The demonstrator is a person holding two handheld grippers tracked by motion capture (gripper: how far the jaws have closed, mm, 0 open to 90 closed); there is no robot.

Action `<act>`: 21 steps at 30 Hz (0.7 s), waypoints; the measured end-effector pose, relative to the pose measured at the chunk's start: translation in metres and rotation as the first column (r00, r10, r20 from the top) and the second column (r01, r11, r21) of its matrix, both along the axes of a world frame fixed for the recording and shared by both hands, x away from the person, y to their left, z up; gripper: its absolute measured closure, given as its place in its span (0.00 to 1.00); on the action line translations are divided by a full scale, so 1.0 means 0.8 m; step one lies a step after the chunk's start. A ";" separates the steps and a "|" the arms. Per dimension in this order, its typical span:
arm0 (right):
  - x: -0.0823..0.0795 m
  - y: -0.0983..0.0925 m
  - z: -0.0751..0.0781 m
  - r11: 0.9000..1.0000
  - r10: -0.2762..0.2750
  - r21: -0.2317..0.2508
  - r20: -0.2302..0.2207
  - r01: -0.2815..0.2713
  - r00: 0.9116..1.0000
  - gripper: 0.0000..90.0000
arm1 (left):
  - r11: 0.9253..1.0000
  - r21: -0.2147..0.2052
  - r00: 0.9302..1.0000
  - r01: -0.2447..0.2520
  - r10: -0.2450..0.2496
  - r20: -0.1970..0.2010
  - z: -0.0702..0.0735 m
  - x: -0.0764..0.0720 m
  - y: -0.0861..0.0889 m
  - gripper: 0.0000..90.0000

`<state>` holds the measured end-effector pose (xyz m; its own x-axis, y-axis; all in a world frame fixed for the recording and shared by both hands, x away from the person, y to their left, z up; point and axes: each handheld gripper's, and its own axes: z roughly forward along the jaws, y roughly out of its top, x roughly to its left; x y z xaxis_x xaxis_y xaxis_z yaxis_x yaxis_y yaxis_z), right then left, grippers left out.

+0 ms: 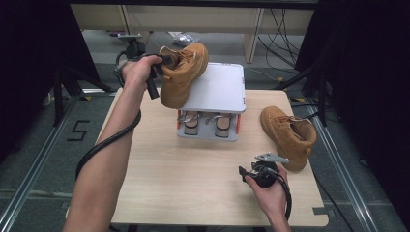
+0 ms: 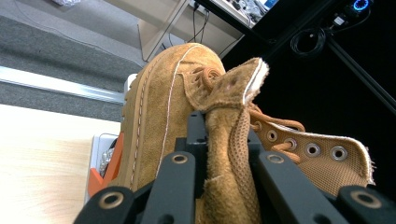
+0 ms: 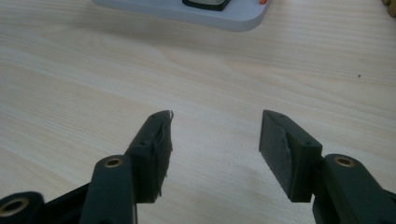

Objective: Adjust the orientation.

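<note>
A tan suede boot (image 1: 183,75) hangs tilted, toe down, over the left edge of a grey two-level rack (image 1: 222,87). My left gripper (image 1: 166,60) is shut on it. In the left gripper view the black jaws of the left gripper (image 2: 227,140) pinch the boot (image 2: 159,102) by its padded collar. A second, matching boot (image 1: 289,134) lies on the table at the right. My right gripper (image 1: 249,169) rests low near the table's front right, just left of that boot. The right gripper (image 3: 215,140) stands open over bare wood, nothing between its pads.
The light wooden table (image 1: 193,179) carries the rack at its far middle. Orange posts and two pale objects (image 1: 207,123) sit on the rack's lower shelf. The rack's base (image 3: 233,18) lies ahead of the right gripper. Tripods and cables stand on the floor beyond.
</note>
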<state>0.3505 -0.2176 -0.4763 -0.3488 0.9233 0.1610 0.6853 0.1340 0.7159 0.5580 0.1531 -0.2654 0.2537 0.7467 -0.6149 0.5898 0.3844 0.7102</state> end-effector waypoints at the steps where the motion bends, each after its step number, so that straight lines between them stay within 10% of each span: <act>1: 0.000 0.001 0.000 1.000 -0.002 -0.004 -0.009 0.002 1.000 0.50 | 1.000 0.006 1.000 -0.003 0.003 0.005 0.000 0.002 -0.003 0.90; 15: 0.000 0.001 -0.005 1.000 -0.005 -0.011 -0.006 0.005 1.000 0.50 | 0.999 -0.014 0.999 -0.046 0.046 -0.008 -0.022 0.019 -0.014 0.84; 21: 0.000 -0.001 -0.006 1.000 0.022 -0.016 -0.001 -0.022 1.000 0.50 | 1.000 0.021 0.999 -0.009 0.008 0.049 -0.023 0.019 -0.014 0.72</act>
<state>0.3506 -0.2185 -0.4809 -0.3692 0.9177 0.1465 0.6823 0.1606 0.7133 0.5734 0.1421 -0.2837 0.2768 0.7615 -0.5860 0.5508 0.3740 0.7461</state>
